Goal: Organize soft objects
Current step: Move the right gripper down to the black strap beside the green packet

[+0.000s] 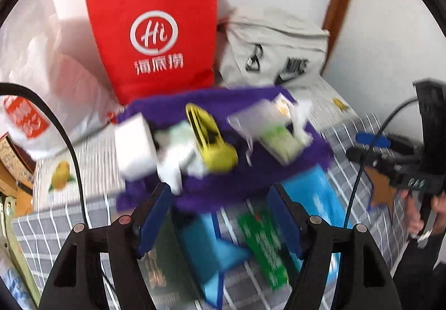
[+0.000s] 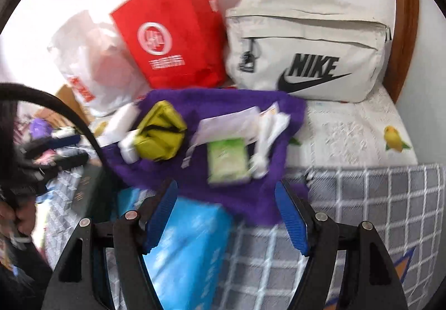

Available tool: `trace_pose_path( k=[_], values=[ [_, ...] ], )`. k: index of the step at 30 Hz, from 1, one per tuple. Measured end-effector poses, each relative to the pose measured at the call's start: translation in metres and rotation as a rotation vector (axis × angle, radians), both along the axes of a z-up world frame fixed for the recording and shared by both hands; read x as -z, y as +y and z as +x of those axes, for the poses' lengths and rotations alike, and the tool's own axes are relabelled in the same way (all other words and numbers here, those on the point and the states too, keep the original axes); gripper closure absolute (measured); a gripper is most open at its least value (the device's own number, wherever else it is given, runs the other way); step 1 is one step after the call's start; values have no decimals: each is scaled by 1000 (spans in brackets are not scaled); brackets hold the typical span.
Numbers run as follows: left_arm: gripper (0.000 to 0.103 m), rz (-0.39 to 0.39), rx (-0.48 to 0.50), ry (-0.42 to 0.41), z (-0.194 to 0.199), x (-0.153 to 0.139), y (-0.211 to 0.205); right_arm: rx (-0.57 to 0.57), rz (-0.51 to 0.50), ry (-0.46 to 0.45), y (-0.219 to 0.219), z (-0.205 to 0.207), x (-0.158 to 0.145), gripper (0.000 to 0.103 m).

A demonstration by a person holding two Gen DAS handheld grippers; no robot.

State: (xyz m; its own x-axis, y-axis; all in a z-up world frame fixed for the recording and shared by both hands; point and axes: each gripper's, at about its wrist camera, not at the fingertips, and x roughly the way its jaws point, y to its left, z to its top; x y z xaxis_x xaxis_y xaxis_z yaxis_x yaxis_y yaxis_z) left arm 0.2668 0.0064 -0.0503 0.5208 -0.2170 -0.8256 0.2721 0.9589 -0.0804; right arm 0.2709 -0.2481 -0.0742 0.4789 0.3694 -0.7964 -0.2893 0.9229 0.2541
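Observation:
A purple towel lies spread on the bed with small things on it: a yellow pouch, a green tissue pack, white packets. My left gripper is open just in front of the towel's near edge, above blue and green packs. My right gripper is open over the towel's near edge. The right gripper also shows at the right of the left wrist view. Both views are motion-blurred.
A red paper bag, a beige Nike bag and a white plastic bag stand against the wall. A light-blue pack and a green flat pack lie on the grey checked cover.

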Motion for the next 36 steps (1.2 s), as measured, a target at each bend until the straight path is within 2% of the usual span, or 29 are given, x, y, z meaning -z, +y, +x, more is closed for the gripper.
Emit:
trace_pose_path(
  k=[3, 8, 10, 12, 13, 15, 17, 19, 20, 24, 28, 33, 35, 36],
  values=[
    [32, 12, -25, 13, -31, 9, 9, -45, -2, -18, 18, -39, -6, 31],
    [32, 27, -156, 13, -67, 18, 45, -167, 39, -8, 56, -110, -4, 32],
    [32, 12, -194, 7, -76, 17, 58, -222, 46, 15, 77, -133, 2, 43],
    [32, -12, -204, -4, -86, 14, 68, -255, 3, 17, 99, -152, 11, 54],
    [32, -27, -208, -13, -92, 12, 73, -259, -16, 25, 107, -157, 17, 56],
    [32, -44, -211, -26, -102, 10, 79, -231, -57, 41, 119, -164, 33, 60],
    [32, -61, -209, -34, -111, 9, 85, -199, -95, 66, 128, -168, 51, 69],
    [32, -85, -203, -42, -118, 9, 90, -191, -122, 73, 135, -171, 65, 84],
    [32, -98, -198, -44, -120, 9, 93, -182, -146, 61, 137, -169, 71, 84],
    [32, -116, -192, -41, -129, 12, 97, -116, -351, -65, 150, -173, 87, 87],
    [32, -149, -184, -46, -138, 14, 102, -107, -491, -153, 163, -185, 95, 86],
    [31, -164, -157, -48, -144, 15, 101, -65, -525, -206, 172, -185, 101, 84],
    [31, -163, -146, -52, -147, 15, 100, -57, -489, -192, 168, -182, 99, 92],
    [31, -165, -144, -52, -148, 16, 100, -44, -461, -167, 164, -179, 98, 103]
  ],
)
